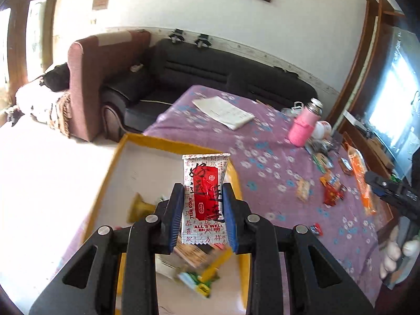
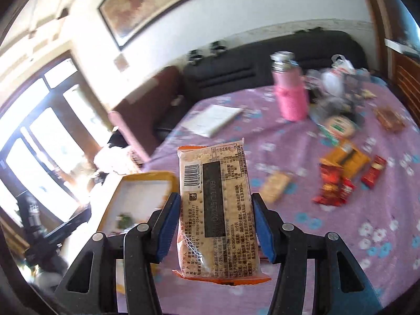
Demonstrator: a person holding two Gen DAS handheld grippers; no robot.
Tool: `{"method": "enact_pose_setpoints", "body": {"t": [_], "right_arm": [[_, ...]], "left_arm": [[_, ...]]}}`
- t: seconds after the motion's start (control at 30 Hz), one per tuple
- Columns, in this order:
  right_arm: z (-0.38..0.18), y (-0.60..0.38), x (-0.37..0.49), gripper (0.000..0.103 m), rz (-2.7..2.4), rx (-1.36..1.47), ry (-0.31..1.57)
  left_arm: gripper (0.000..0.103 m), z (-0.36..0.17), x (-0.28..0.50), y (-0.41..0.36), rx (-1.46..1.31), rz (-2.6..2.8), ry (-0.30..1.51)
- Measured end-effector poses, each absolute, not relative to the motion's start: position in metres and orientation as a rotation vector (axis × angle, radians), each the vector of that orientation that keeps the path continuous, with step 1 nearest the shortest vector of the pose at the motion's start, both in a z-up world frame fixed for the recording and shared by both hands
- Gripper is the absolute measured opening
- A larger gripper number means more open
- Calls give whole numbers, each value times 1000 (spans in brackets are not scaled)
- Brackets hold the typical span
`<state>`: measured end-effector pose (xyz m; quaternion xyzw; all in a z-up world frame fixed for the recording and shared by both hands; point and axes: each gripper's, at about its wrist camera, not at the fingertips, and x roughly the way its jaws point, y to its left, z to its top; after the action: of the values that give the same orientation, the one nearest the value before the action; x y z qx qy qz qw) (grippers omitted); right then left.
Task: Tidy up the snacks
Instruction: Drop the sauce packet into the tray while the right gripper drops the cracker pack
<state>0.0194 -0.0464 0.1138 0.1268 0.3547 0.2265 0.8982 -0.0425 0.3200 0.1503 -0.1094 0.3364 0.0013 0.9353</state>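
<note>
My left gripper (image 1: 202, 210) is shut on a white and red snack packet (image 1: 206, 199), held upright above the yellow-rimmed box (image 1: 147, 139). Several small snacks (image 1: 199, 275) lie in the box bottom. My right gripper (image 2: 214, 223) is shut on an orange-edged cracker pack (image 2: 215, 204), lifted above the purple flowered tablecloth (image 2: 328, 236). The yellow-rimmed box (image 2: 147, 177) shows to its left in the right wrist view. Loose red and orange snacks (image 2: 338, 183) lie scattered on the cloth to the right. The right gripper's body (image 1: 393, 191) shows at the left wrist view's right edge.
A pink flask (image 1: 303, 126) stands at the table's far side beside a white paper stack (image 1: 223, 111) and a pile of bags (image 2: 338, 78). A long orange packet (image 1: 361, 181) lies near the right edge. A black sofa (image 1: 210, 71) stands behind the table.
</note>
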Motion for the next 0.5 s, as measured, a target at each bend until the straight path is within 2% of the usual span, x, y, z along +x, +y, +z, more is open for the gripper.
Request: {"method": "enact_pose_setpoints", "body": {"t": [0.2,0.5], "right_arm": [[111,43,33,54,647,242,811],[30,152,69,54,692,155,982]], "left_arm": [[27,136,-15,348,-241,49,724],[27,74,22,383,-336,79,835]]}}
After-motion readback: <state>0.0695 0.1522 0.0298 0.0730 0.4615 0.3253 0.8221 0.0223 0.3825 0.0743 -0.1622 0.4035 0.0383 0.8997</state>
